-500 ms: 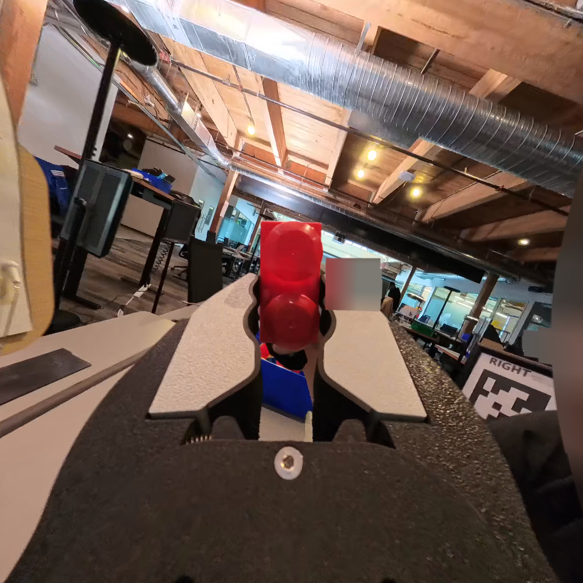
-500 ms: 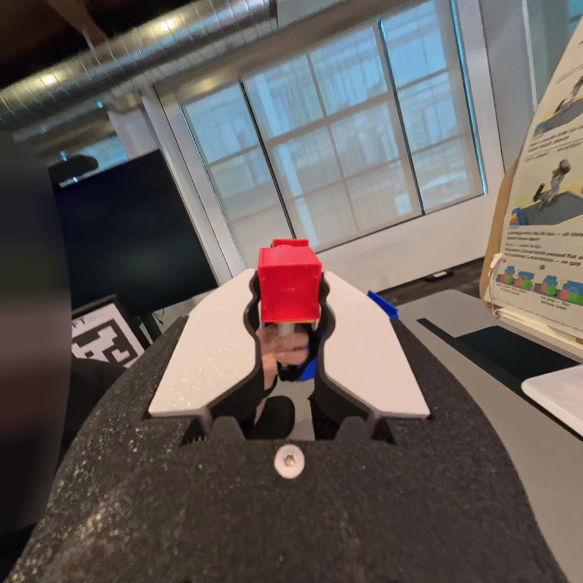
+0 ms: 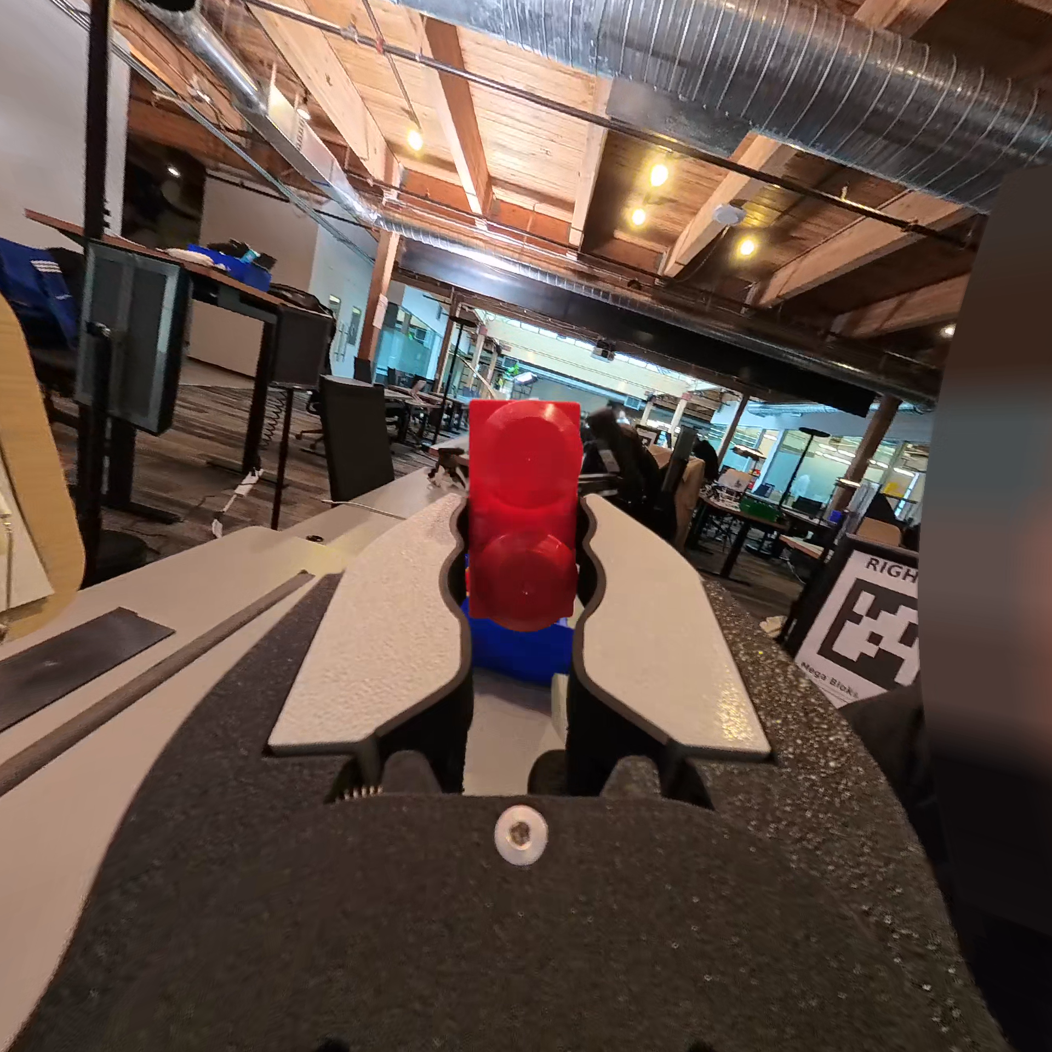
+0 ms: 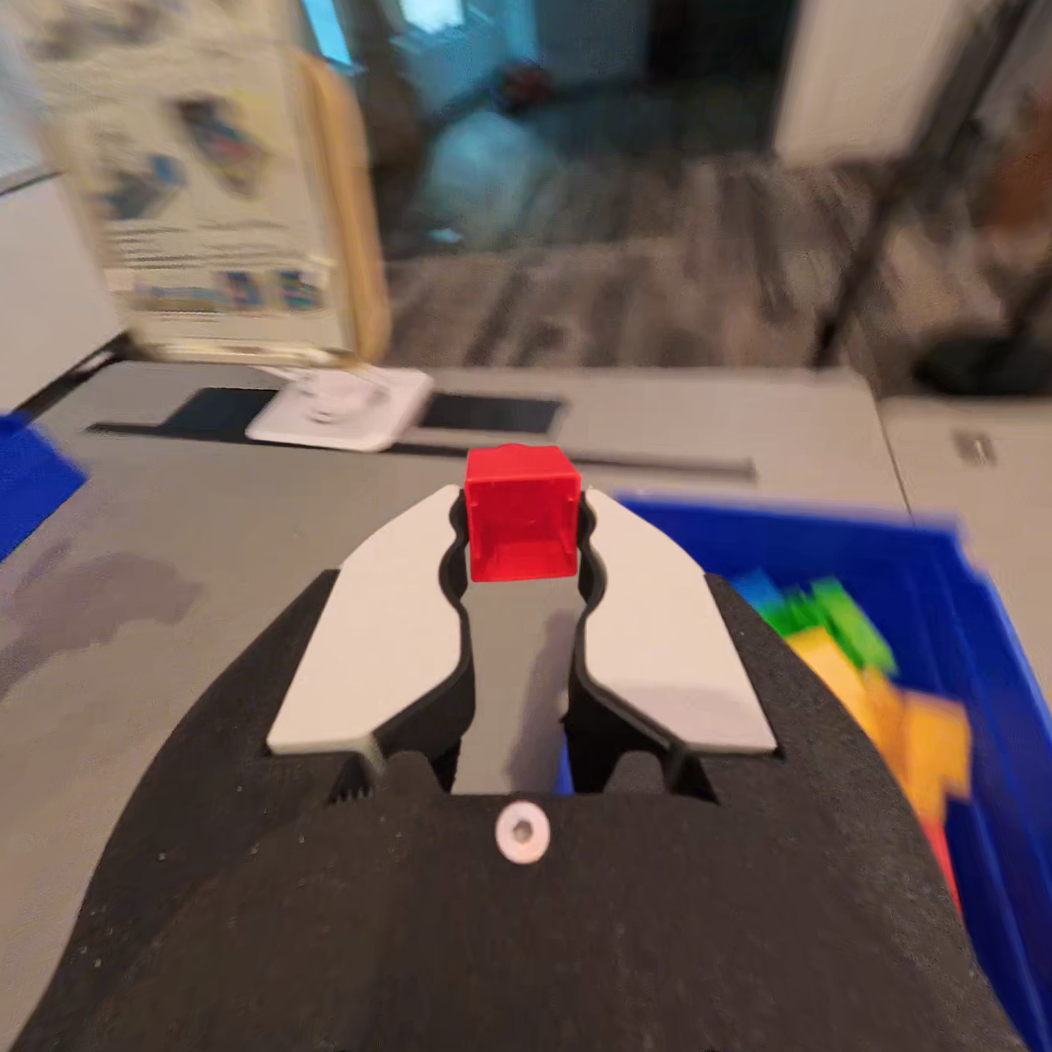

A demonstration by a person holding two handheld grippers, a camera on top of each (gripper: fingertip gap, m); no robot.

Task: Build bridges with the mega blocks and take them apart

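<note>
My left gripper (image 3: 522, 529) is shut on a red two-stud mega block (image 3: 521, 506), held up with its studs facing the camera. A blue bin (image 3: 521, 649) shows just beneath it. My right gripper (image 4: 522, 518) is shut on a small red single block (image 4: 521, 515), hollow underside facing the camera, held above the grey table (image 4: 227, 541). A blue bin (image 4: 854, 546) to the right of it holds green, yellow and orange blocks (image 4: 842, 643). The right wrist view is motion-blurred.
An instruction board on a white stand (image 4: 341, 410) stands at the back left of the table. A second blue piece (image 4: 28, 484) lies at the left edge. A marker card (image 3: 859, 626) stands right of my left gripper. Office desks and chairs fill the background.
My right gripper has swung down from facing the windows to facing the table and bin, the small red block still in it. My left gripper has tilted slightly and keeps its red block.
</note>
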